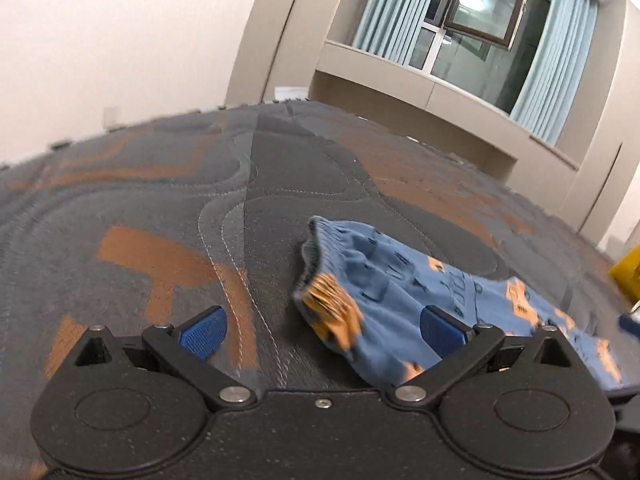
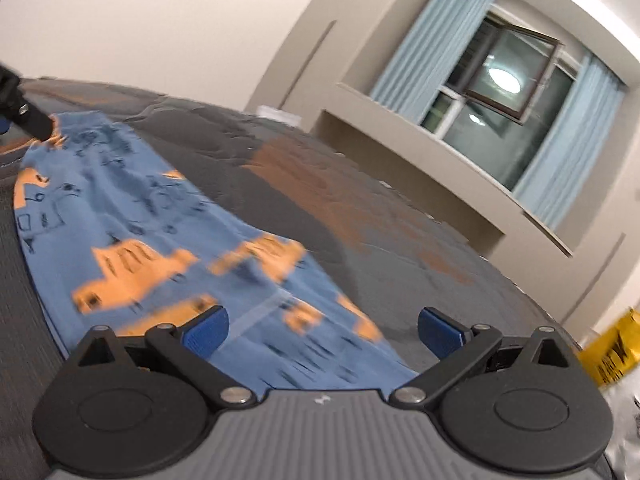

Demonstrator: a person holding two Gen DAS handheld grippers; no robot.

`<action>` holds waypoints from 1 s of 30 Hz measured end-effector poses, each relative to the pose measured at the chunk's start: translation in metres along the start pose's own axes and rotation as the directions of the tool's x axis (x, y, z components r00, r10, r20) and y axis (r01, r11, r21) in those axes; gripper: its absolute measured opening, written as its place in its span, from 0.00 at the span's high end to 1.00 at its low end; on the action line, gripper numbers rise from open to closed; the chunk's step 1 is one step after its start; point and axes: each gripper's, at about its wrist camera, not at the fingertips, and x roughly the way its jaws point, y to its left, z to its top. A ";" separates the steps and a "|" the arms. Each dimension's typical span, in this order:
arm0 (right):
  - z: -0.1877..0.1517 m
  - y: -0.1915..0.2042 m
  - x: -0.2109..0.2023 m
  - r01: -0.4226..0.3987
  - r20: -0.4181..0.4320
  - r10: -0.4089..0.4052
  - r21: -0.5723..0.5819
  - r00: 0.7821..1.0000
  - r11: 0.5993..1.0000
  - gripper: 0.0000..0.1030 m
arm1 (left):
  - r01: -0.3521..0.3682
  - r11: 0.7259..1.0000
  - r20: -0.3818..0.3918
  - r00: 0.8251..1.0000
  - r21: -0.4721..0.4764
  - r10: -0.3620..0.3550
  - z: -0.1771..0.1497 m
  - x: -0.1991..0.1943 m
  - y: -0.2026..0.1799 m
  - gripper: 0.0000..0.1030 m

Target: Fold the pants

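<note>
Small blue pants (image 1: 404, 292) with orange vehicle prints lie on a grey and orange quilted mattress (image 1: 160, 208). In the left wrist view the elastic waistband end faces me, just ahead of my left gripper (image 1: 322, 330), which is open and empty with its right pad over the cloth. In the right wrist view the pants (image 2: 160, 232) stretch from upper left down to my right gripper (image 2: 322, 330), which is open and empty above the near end of the cloth. Part of the left gripper (image 2: 24, 116) shows at the far left edge by the pants' other end.
A yellow object (image 2: 612, 352) sits at the mattress's right edge, also seen in the left wrist view (image 1: 628, 268). Beyond the mattress (image 2: 400, 208) are a white wall, beige cabinets and a window with light blue curtains (image 1: 552, 64).
</note>
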 end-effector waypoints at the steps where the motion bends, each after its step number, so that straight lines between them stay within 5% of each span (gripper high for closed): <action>1: 0.002 0.006 0.003 0.004 0.001 -0.004 -0.007 1.000 1.000 0.00 | 0.049 0.998 -0.014 0.999 -0.039 -0.050 0.005 0.006 0.008 0.01; 4: 0.005 0.015 0.007 0.048 0.013 -0.048 -0.017 0.999 0.999 0.00 | 0.166 0.978 -0.024 0.985 -0.127 -0.170 0.012 0.016 0.020 0.02; 7: 0.003 0.015 0.008 0.055 0.022 -0.055 -0.008 0.998 0.998 0.00 | 0.187 0.969 -0.053 0.979 -0.160 -0.197 0.015 0.033 0.023 0.15; 10: 0.002 0.018 0.009 0.062 0.024 -0.061 -0.012 0.998 0.998 0.00 | 0.162 0.973 -0.053 0.983 -0.165 -0.173 0.014 0.038 0.023 0.39; 12: 0.001 0.019 0.009 0.068 0.028 -0.067 -0.018 0.997 0.998 0.00 | 0.141 0.974 -0.072 0.985 -0.178 -0.156 0.014 0.045 0.023 0.70; 14: -0.002 0.018 0.007 0.067 0.030 -0.067 -0.016 0.997 0.998 0.00 | 0.114 0.975 -0.084 0.988 -0.192 -0.132 0.015 0.050 0.027 0.77; 22: -0.002 0.018 0.005 0.067 0.050 -0.065 -0.026 0.997 0.997 0.00 | 0.112 0.989 0.026 0.994 -0.095 -0.110 0.032 0.022 -0.010 0.84; 25: -0.005 -0.007 -0.004 0.003 0.078 -0.006 0.043 0.997 0.999 0.00 | 0.157 0.988 0.071 0.985 0.007 -0.157 0.042 0.006 -0.046 0.84; 30: -0.028 -0.066 -0.026 0.075 0.080 -0.086 0.132 0.993 0.988 0.00 | 0.257 0.946 0.075 0.958 0.198 -0.276 0.044 -0.012 -0.123 0.84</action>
